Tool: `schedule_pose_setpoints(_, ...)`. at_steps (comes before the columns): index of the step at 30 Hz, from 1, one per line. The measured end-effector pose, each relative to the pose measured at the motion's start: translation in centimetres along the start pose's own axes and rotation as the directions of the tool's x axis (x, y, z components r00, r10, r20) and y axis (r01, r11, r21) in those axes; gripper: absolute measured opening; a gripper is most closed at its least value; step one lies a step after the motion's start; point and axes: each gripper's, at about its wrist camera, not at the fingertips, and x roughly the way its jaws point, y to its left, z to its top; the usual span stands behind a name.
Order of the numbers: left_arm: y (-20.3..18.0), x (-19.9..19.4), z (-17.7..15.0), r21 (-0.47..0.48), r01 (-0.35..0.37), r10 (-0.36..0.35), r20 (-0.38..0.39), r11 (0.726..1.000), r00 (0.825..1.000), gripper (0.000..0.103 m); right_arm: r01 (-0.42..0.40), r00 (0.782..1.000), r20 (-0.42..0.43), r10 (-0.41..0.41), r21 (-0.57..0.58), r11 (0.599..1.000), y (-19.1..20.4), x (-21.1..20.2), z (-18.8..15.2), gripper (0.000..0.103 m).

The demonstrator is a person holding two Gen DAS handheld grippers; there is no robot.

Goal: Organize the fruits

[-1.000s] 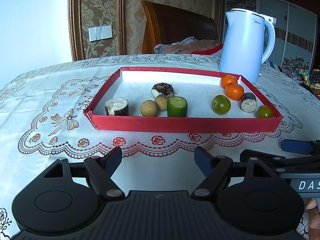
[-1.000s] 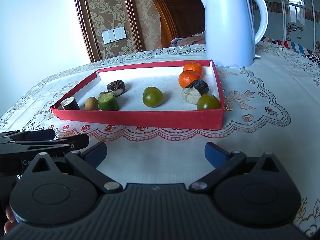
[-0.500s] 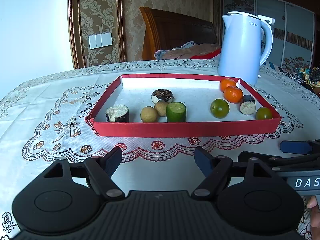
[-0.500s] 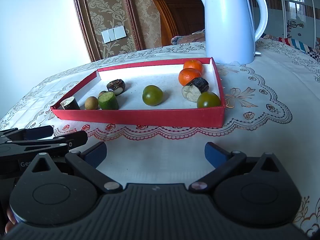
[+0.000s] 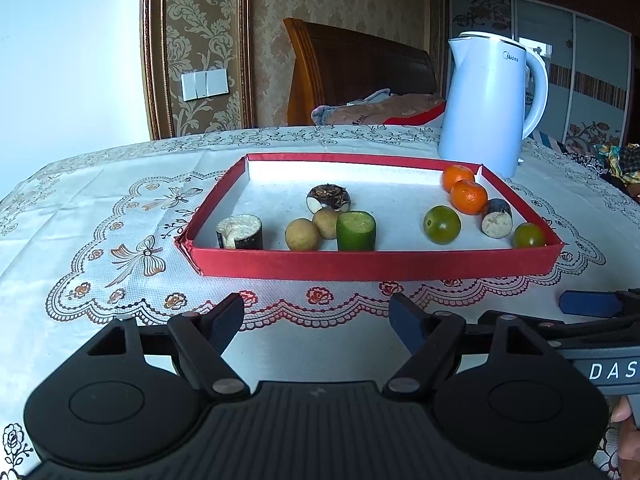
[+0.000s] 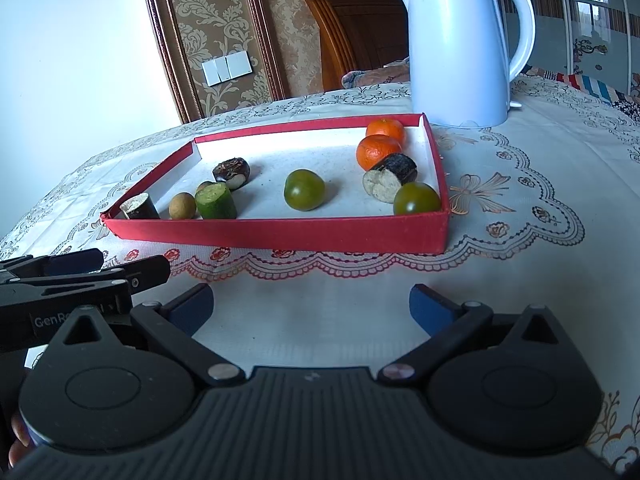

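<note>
A shallow red tray (image 5: 376,266) (image 6: 280,234) on the tablecloth holds the fruit. At its left lie a dark sugarcane piece (image 5: 240,232), two brown longans (image 5: 302,235), a green cut piece (image 5: 356,231) (image 6: 216,201) and a dark water chestnut (image 5: 329,197). At its right are two oranges (image 5: 469,196) (image 6: 378,152), two green tomatoes (image 5: 441,224) (image 6: 304,190) and another dark cane piece (image 5: 497,219) (image 6: 390,178). My left gripper (image 5: 318,318) and right gripper (image 6: 311,306) hover open and empty before the tray's near wall.
A white electric kettle (image 5: 490,104) (image 6: 460,44) stands just behind the tray's far right corner. A wooden chair (image 5: 356,68) with a cloth on it sits beyond the table. The lace tablecloth (image 5: 100,216) spreads left and right of the tray.
The left wrist view has tipped slightly, so the tray sits a little lower in it. No fruit has moved and both grippers stay open.
</note>
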Motion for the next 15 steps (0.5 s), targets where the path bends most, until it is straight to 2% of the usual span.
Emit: schedule_pose_setpoints(15,-0.01,-0.13,0.04,0.003,0.02,-0.02,0.002,1.0,1.0,0.08,0.0,1.0,0.0,0.0,-0.001,1.0,0.0,-0.02,0.02,0.103)
